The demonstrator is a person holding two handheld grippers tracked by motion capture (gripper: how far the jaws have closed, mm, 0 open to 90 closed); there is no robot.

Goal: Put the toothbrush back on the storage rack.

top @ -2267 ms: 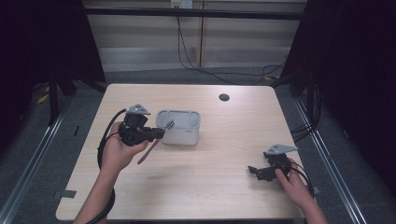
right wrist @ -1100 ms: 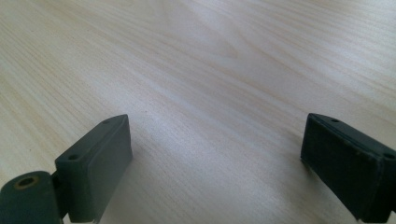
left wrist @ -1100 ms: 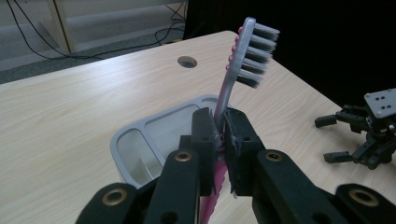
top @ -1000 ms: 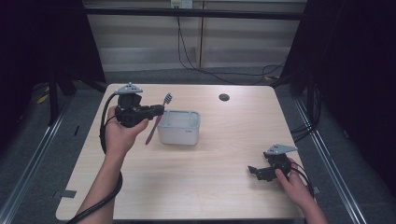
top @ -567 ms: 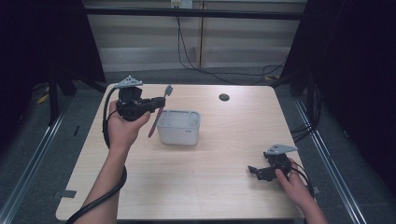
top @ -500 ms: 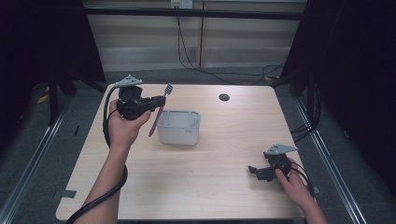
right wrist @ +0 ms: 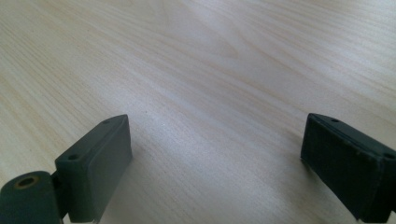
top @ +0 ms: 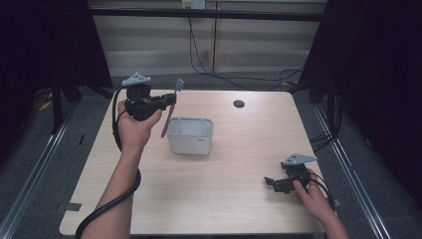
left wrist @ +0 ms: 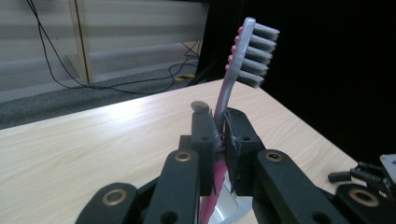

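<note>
Pale wooden worktop [top: 234, 164], with grey floor and dark curtains around, loose cables on the floor behind.

Toothbrush [top: 170, 107], pink handle and grey-white bristles, held up in the air above the far left part of the worktop, just left of the grey container [top: 190, 135] and above its level. Bristle head pointing up and away, handle end hanging down toward the left wall of the container, not touching it as far as can be told. In the left gripper view, toothbrush [left wrist: 236, 79] pinched at the neck, head rising well over the jaw tips, bristles turned to the right, pink handle going down between the jaws.

Left tool [top: 164, 101] closed narrow on the toothbrush, lifted off the worktop in the left hand [top: 132, 127], black cable trailing down along the forearm. Same tool [left wrist: 220, 133] seen from its own camera with both black jaws pressed against the brush neck.

Container standing upright near the middle of the worktop, open at the top, inside not clear to see.

Right tool [top: 271, 181] low at the near right corner, resting on or just above the wood, well apart from the container, held by the right hand [top: 311, 191]. In the right gripper view, right tool [right wrist: 215, 154] spread wide, bare wood between the jaws.

Small dark round spot [top: 239, 103] on the far side of the worktop, right of the container.
</note>
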